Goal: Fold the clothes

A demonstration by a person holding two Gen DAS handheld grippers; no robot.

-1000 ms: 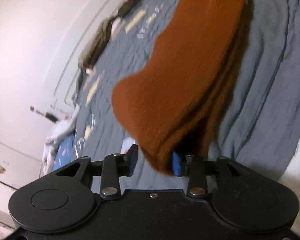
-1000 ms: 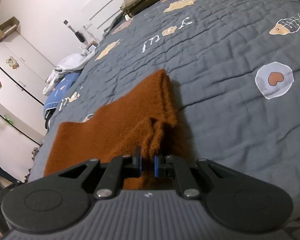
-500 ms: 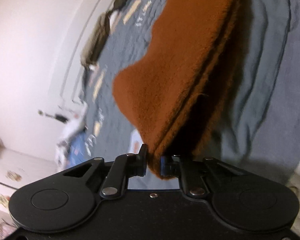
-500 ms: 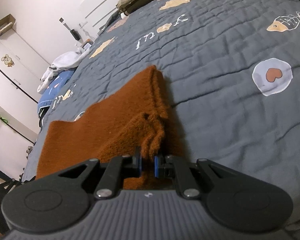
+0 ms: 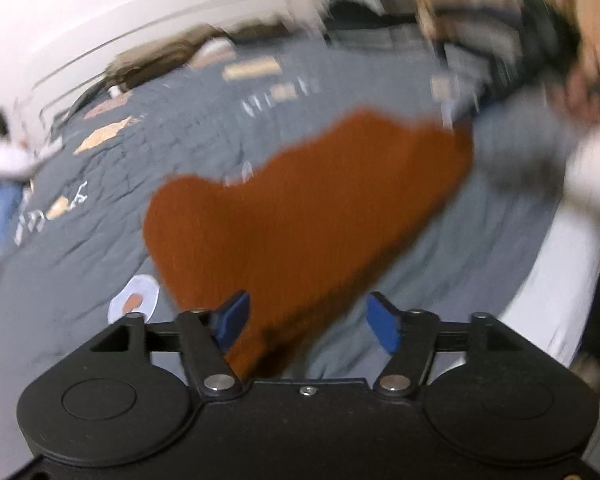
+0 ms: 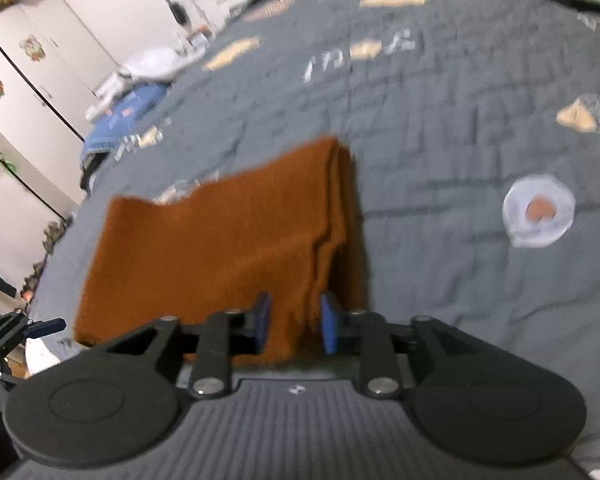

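The left claw [image 5: 306,320] is opening, and its blue pads [image 5: 232,316] are standing far apart. The brown cloth [image 5: 300,216] is lying between them, close to the left pad, but the pads are not squeezing it. The right claw [image 6: 295,322] is opening too. Its blue pads [image 6: 329,322] are sitting a little apart, one on each side of the cloth's [image 6: 220,248] folded edge (the picture is too blurry to show if they are touching it).

The cloth is lying folded on the grey blanket [image 6: 440,152], with its thick folded side on the right in the right claw's view. Just past it on the blanket, a white circle with a heart [image 6: 538,210] is showing. Farther off, a blue cloth [image 6: 120,120] and a white pile [image 6: 152,66] are sitting at the bed's far edge. A white cupboard [image 6: 28,72] is standing behind them, by the wall.
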